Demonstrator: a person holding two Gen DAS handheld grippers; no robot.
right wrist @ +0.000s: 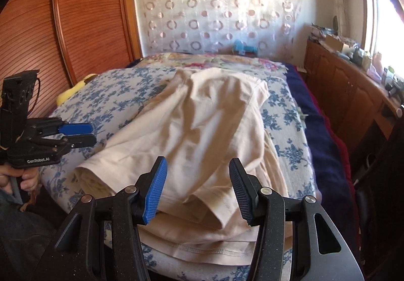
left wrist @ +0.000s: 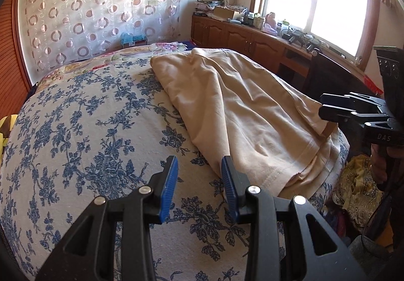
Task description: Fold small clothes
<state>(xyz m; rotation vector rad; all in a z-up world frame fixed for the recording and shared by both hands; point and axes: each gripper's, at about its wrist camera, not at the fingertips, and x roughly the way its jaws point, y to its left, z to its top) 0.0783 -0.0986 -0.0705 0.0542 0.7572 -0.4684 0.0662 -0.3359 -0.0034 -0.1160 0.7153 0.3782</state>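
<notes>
A bed (right wrist: 290, 129) under a blue-flowered cover; a beige garment (right wrist: 202, 129) lies rumpled from centre towards 6 o'clock

Both tongs angle downward with jaws parted and empty, left tongs (left wrist: 199, 167) narrower than right tongs (right wrist: 198, 167).

Home bedroom: bed (left wrist: 75, 117), curtain (left wrist: 101, 3), wardrobe (right wrist: 75, 16).

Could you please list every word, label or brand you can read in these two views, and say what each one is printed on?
"GenRobot.AI": white print on the black body of the left gripper, seen from the right wrist view.
"DAS": pale letters on the black body of the right gripper, seen from the left wrist view; they run to the picture's edge, so the word may be cut off.
Boxes and bottles on the wooden cabinet: too small and blurred to read.
</notes>
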